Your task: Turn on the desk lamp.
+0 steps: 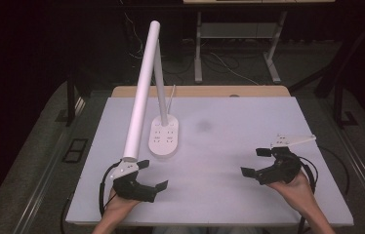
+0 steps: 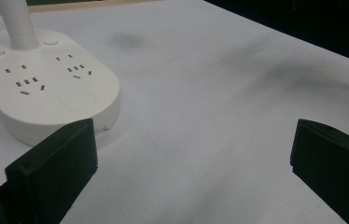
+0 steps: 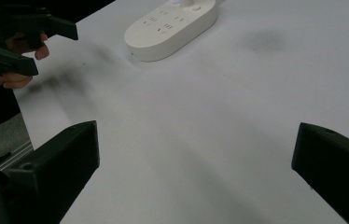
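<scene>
High view: a white desk lamp with sockets in its oval base stands on the desk, at the left of its middle, near the left gripper. A good approach is judged to be slow and level toward the base. Both the left gripper and the right gripper are held wide open; nothing is gripped or touched.

Lamp blocks left (right open).
</scene>
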The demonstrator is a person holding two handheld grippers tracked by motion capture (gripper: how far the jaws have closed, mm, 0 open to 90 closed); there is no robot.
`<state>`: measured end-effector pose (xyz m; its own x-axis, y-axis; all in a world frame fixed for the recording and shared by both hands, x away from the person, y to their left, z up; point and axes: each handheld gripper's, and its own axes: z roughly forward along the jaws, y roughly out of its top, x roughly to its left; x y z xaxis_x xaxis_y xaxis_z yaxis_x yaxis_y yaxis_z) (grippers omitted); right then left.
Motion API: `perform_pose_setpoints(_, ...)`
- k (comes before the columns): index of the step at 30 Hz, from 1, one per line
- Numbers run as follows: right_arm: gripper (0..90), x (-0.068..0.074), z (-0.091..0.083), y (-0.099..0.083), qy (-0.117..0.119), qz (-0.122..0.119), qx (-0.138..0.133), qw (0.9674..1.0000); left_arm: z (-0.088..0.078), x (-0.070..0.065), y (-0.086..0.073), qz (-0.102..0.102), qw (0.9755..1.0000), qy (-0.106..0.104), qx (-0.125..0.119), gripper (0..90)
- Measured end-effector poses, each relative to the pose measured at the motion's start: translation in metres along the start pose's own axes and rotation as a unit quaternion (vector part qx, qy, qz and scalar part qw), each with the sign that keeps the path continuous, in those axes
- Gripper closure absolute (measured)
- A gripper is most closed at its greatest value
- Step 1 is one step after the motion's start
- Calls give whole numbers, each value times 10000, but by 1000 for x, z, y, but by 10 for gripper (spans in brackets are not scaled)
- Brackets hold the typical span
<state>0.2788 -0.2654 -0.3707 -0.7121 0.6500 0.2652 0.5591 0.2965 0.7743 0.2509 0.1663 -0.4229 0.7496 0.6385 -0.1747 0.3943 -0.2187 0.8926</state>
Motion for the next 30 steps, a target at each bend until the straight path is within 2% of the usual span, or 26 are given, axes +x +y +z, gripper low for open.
perform_pose_setpoints(11,4,-4,6,18,28,-57,74,10000,-1,1,0,-23,10000,27,-31,0)
perform_pose_setpoints(30,5,-9,18,37,6,-171,198,9997,0,1,0,-15,10000,9,-29,0)
